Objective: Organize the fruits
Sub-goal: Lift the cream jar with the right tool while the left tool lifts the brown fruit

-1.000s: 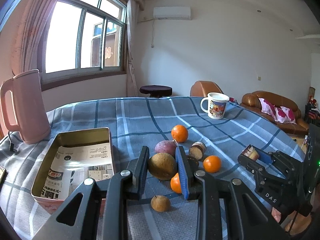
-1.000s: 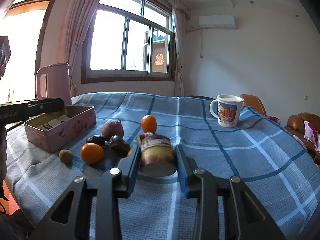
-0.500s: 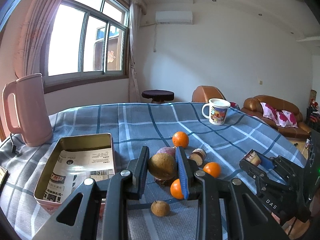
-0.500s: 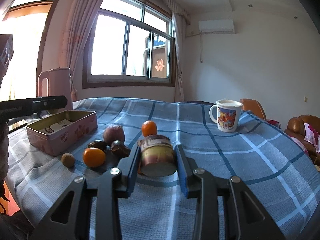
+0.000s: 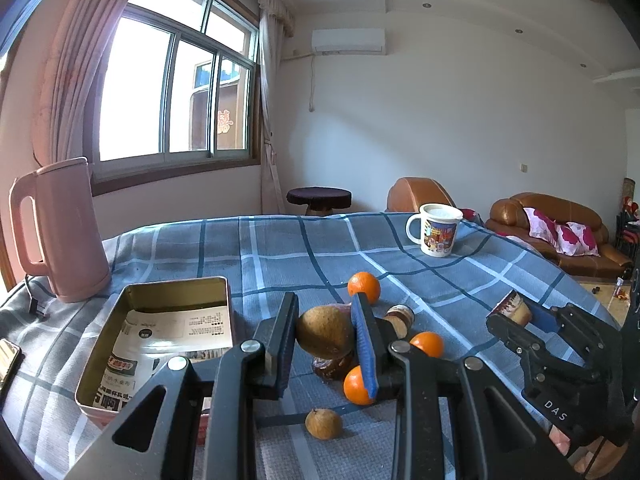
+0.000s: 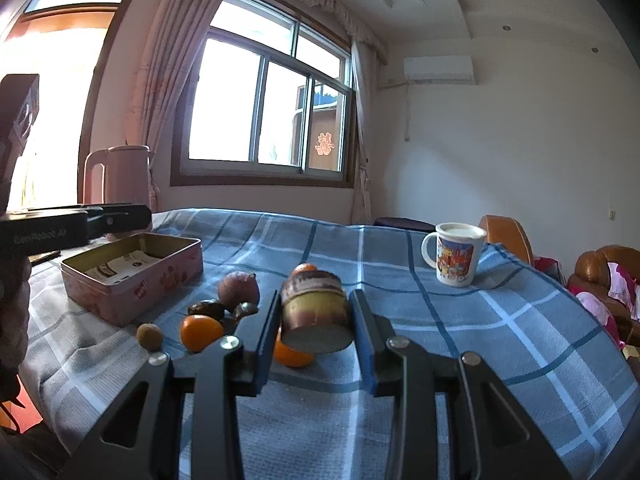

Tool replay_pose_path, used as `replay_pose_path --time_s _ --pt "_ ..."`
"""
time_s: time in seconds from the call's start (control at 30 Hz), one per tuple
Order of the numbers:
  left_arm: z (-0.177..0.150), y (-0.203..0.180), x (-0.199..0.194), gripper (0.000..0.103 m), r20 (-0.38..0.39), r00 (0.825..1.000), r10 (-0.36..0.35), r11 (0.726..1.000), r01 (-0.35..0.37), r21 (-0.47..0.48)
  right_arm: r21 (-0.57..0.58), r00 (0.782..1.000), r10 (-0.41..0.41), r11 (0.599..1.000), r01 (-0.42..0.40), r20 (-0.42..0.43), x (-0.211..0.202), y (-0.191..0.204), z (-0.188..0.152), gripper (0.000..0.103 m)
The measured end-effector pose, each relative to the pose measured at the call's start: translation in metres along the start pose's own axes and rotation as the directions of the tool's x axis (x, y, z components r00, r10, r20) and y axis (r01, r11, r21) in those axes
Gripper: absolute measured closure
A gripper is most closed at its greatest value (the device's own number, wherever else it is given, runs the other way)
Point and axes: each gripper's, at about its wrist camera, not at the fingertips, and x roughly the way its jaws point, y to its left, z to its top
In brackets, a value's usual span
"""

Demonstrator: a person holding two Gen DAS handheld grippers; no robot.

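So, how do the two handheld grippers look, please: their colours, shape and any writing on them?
Both are black plastic tools. The left gripper has two flat fingers lined with blue pads and silver pivot bolts. The right gripper is built the same. White letters "DAS" mark the right gripper's side in the left wrist view; pale lettering, partly legible, marks the left one's body in the right wrist view. No sleeve shows clearly.

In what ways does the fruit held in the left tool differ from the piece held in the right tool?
The brown fruit in the left tool is round and whole, with dull plain skin. The cut piece in the right tool is cylinder-shaped with a flat pale face and purple-banded rind. Both are clamped and lifted above the tablecloth.
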Motion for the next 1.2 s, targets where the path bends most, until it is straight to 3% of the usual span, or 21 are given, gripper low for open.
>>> replay_pose_path --time_s 1.2 --pt "0.003 0.026 0.006 0.074 -0.029 0.999 0.044 0.999 -0.045 -0.011 -0.06 0.991 0.125 0.991 -0.122 0.038 0.021 0.041 0.047 0.065"
